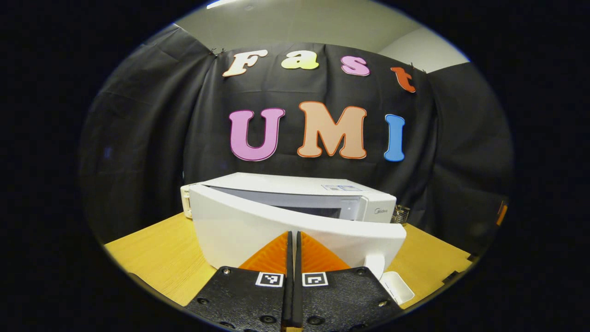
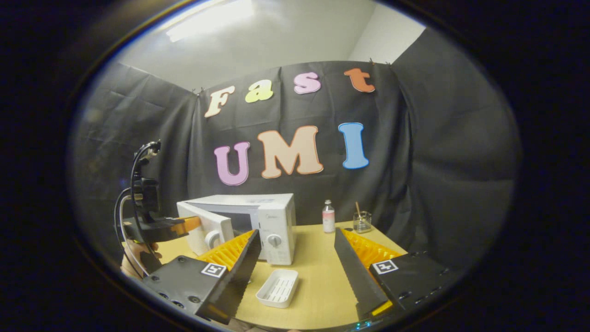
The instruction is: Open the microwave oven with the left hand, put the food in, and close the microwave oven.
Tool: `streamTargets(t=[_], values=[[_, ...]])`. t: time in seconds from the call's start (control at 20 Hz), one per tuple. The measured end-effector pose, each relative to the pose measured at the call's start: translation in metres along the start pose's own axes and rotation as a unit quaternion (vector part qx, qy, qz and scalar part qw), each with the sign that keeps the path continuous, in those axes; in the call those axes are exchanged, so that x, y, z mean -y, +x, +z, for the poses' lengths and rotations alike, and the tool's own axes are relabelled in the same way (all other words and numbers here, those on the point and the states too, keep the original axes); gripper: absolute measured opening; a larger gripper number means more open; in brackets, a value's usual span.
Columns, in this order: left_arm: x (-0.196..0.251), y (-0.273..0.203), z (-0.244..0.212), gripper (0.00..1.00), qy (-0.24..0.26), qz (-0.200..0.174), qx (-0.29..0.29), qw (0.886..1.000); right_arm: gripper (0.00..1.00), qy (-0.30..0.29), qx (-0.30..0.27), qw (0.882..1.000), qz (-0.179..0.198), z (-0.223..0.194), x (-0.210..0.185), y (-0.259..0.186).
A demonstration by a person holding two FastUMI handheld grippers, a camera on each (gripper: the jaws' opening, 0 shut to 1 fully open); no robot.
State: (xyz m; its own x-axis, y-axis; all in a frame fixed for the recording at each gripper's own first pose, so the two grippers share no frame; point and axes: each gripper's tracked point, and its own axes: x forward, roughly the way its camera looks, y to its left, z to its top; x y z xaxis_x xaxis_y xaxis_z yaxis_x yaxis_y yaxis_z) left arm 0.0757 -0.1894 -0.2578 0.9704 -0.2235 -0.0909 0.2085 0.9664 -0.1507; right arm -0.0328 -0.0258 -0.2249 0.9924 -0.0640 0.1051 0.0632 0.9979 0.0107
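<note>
The white microwave point(image 1: 322, 203) stands on the wooden table point(image 1: 156, 253), and its door point(image 1: 239, 226) hangs partly open, swung out toward me. My left gripper point(image 1: 293, 234) is shut with nothing between its fingers, its tips right at the door's outer face. In the right gripper view the same microwave point(image 2: 274, 216) shows its door point(image 2: 207, 230) ajar, with the left gripper point(image 2: 186, 225) and the hand holding it point(image 2: 133, 263) beside the door. My right gripper point(image 2: 296, 230) is open and empty, above a white ribbed tray point(image 2: 278, 288) lying in front of the microwave.
To the right of the microwave stand a small bottle point(image 2: 328, 216) and a glass with a stick in it point(image 2: 362, 222) near the table's back edge. The tray point(image 1: 398, 286) lies at the door's right corner. Black cloth walls close in the table.
</note>
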Motion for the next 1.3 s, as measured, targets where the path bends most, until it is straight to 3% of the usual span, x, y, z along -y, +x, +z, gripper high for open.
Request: streamTargets(t=[0.3,0.35,0.4,0.45,0.8,1.3], values=[[0.016,0.025,-0.005,0.01,0.027,-0.006,-0.009,1.0,0.92,0.012,0.007,1.0,0.02,0.005,-0.005,-0.007],[0.018,0.029,-0.004,0.01,0.029,-0.005,-0.009,1.0,0.92,0.013,0.006,1.0,0.017,0.006,-0.002,-0.006],[0.02,0.034,-0.005,0.01,0.031,-0.004,-0.011,0.999,0.98,0.012,0.006,1.0,0.011,0.006,0.003,-0.006],[0.021,0.038,-0.006,0.0,0.036,-0.001,-0.014,0.999,0.92,0.012,0.005,1.0,0.004,0.006,0.007,-0.005],[0.034,0.066,-0.013,0.01,0.047,-0.006,-0.023,0.999,0.92,0.001,-0.003,0.999,-0.034,0.002,0.04,-0.006],[0.045,0.086,-0.012,0.01,0.045,-0.02,-0.024,0.998,0.92,0.019,-0.016,0.999,-0.046,-0.006,0.054,-0.004]])
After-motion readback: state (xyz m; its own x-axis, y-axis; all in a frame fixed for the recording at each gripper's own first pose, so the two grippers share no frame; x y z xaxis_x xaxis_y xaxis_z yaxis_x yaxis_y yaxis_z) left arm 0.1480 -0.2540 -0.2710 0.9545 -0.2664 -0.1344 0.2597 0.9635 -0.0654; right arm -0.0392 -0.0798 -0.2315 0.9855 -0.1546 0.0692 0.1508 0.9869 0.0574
